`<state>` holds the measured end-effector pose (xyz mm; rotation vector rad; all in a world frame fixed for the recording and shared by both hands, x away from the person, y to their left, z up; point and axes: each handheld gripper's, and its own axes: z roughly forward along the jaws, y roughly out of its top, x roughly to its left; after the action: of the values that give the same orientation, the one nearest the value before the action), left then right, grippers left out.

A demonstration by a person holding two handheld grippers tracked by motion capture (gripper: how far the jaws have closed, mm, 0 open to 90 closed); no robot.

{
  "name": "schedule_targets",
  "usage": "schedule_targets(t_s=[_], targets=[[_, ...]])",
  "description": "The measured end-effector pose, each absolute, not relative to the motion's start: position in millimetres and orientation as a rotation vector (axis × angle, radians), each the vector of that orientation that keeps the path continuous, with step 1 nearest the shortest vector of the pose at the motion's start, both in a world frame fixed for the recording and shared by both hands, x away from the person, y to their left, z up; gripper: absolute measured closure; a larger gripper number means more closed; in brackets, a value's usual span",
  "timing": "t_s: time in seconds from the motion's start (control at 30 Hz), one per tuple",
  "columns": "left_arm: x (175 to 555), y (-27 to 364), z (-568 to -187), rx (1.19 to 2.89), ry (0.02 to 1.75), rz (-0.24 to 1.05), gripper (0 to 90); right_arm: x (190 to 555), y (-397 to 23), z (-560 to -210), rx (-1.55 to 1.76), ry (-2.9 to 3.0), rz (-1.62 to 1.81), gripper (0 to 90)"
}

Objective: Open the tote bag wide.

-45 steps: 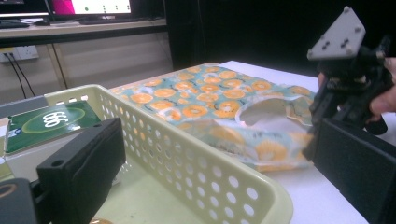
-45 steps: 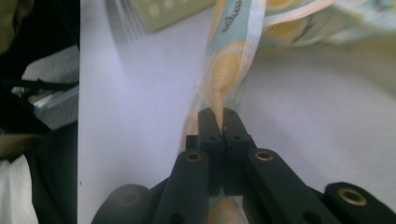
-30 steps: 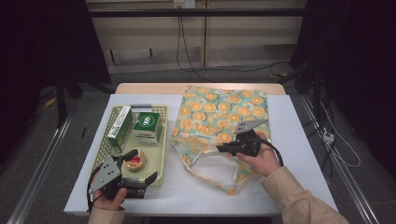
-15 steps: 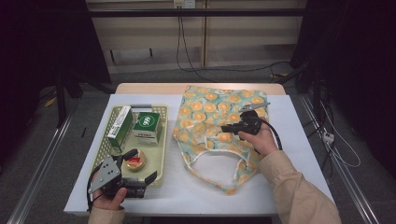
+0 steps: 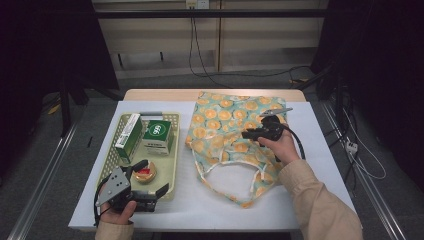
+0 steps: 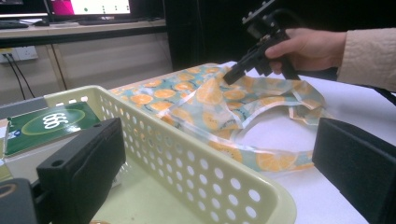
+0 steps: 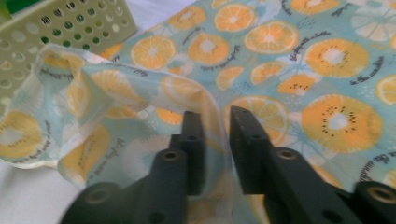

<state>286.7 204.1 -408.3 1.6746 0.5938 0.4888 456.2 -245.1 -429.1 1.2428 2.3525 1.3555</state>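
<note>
At the near left corner of the table, the left gripper rests with its jaws spread wide over the near end of the pale perforated basket, grasping nothing; a small round tin lies in the basket just beside them. Farther along the basket sit a green box and a long green-and-white carton, side by side. Right of the basket, the orange-print bag lies spread from the near edge toward the far edge, its handles looping nearest. Over the bag's middle, the right gripper has just been opening its jaws; a raised fold of the bag's cloth stands between them, no longer pinched.
</note>
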Motion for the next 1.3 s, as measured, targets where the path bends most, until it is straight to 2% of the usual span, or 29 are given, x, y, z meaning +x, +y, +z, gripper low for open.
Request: schedule_targets(t_s=[0.23, 0.37, 0.73, 0.83, 1.03, 1.13, 1.3], targets=[[286.1, 202.8, -408.1, 1.677, 0.592, 0.486, 2.6, 432.1, -250.1, -404.0, 1.184, 2.315, 1.330, 45.1], [285.8, 202.1, -409.0, 1.678, 0.591, 0.483, 2.6, 417.3, -249.6, -391.3, 1.129, 2.335, 1.314, 38.3], [286.1, 202.0, -409.7, 1.675, 0.597, 0.476, 2.6, 402.8, -257.7, -371.1, 1.088, 2.328, 1.316, 36.4], [286.3, 201.9, -409.9, 1.677, 0.595, 0.477, 2.6, 407.7, -254.7, -372.7, 1.126, 2.370, 1.306, 30.2], [285.7, 200.6, -409.3, 1.670, 0.592, 0.473, 2.6, 423.9, -241.8, -391.1, 1.204, 2.384, 1.304, 30.4], [286.1, 202.8, -409.1, 1.671, 0.595, 0.478, 2.6, 423.4, -234.3, -394.3, 1.166, 2.385, 1.331, 33.8], [286.4, 203.4, -409.8, 1.677, 0.595, 0.476, 2.6, 402.1, -227.6, -395.4, 1.065, 2.424, 1.356, 54.2]])
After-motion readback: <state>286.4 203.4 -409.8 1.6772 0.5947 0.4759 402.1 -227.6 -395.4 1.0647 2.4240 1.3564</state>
